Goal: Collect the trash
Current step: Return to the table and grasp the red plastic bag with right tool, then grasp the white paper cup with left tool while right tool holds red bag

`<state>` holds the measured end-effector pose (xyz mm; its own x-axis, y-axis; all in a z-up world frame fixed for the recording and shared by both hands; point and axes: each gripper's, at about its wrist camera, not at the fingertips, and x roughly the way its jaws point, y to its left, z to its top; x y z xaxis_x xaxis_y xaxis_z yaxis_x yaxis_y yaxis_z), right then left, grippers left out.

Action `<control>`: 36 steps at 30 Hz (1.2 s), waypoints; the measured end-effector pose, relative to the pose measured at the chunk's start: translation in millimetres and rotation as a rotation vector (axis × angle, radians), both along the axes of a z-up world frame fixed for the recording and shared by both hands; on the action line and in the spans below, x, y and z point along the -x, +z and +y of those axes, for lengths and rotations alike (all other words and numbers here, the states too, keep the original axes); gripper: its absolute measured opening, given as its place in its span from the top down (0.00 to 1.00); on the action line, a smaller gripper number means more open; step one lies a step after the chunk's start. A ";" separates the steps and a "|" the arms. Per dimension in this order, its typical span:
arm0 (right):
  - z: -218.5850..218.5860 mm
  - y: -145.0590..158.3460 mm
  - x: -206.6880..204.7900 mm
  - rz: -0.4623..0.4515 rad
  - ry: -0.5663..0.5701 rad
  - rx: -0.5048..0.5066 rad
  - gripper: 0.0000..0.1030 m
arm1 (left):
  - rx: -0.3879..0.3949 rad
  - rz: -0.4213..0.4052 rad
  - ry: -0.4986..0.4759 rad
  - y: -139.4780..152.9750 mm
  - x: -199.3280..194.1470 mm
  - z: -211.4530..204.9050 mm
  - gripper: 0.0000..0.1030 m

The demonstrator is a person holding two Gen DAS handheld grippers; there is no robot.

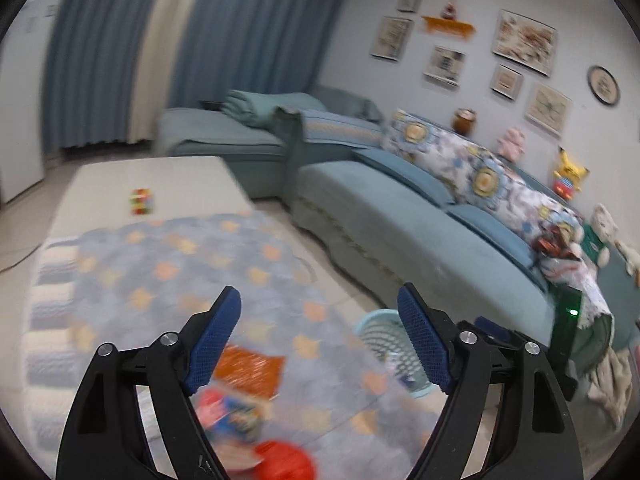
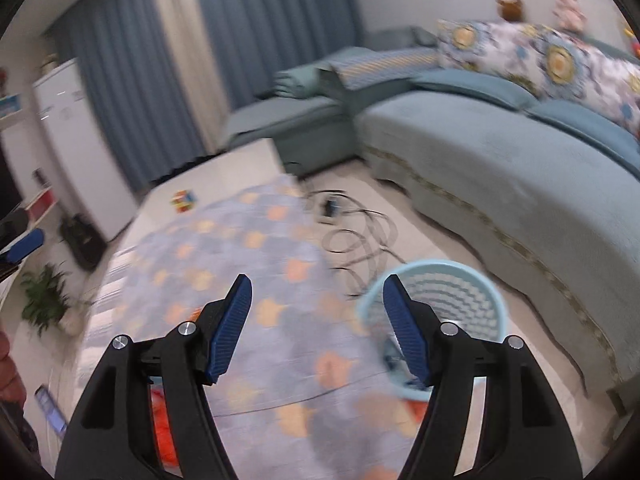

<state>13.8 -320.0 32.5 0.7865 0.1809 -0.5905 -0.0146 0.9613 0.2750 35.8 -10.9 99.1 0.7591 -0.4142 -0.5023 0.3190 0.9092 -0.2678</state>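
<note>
In the left wrist view my left gripper [image 1: 320, 308] is open and empty above a patterned table cloth [image 1: 168, 272]. Below it lie an orange snack wrapper [image 1: 250, 370], a red and blue packet [image 1: 230, 414] and a red round piece [image 1: 282, 460], all blurred. A light blue mesh waste basket [image 1: 390, 346] stands on the floor to the right, partly behind the right finger. In the right wrist view my right gripper [image 2: 316, 300] is open and empty over the cloth, with the basket [image 2: 440, 304] just right of it. An orange wrapper [image 2: 166, 436] shows behind the left finger.
A teal sofa [image 1: 420, 240] with floral cushions runs along the right. Black cables [image 2: 352, 236] lie on the floor between table and sofa. A coloured cube [image 2: 184, 201] sits on the table's far part. A white cabinet [image 2: 76, 140] and a plant [image 2: 44, 296] stand at left.
</note>
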 end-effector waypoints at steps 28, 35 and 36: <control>210.1 -165.8 21.9 0.324 0.366 0.115 0.32 | 0.084 0.407 -0.035 -181.7 27.2 119.9 0.19; 200.4 -155.2 33.2 0.276 0.336 0.131 0.71 | 0.031 0.406 -0.055 -211.1 31.5 99.5 0.19; 189.7 -150.7 35.1 0.263 0.302 0.136 0.71 | 0.022 0.402 -0.059 -212.8 31.7 96.6 0.19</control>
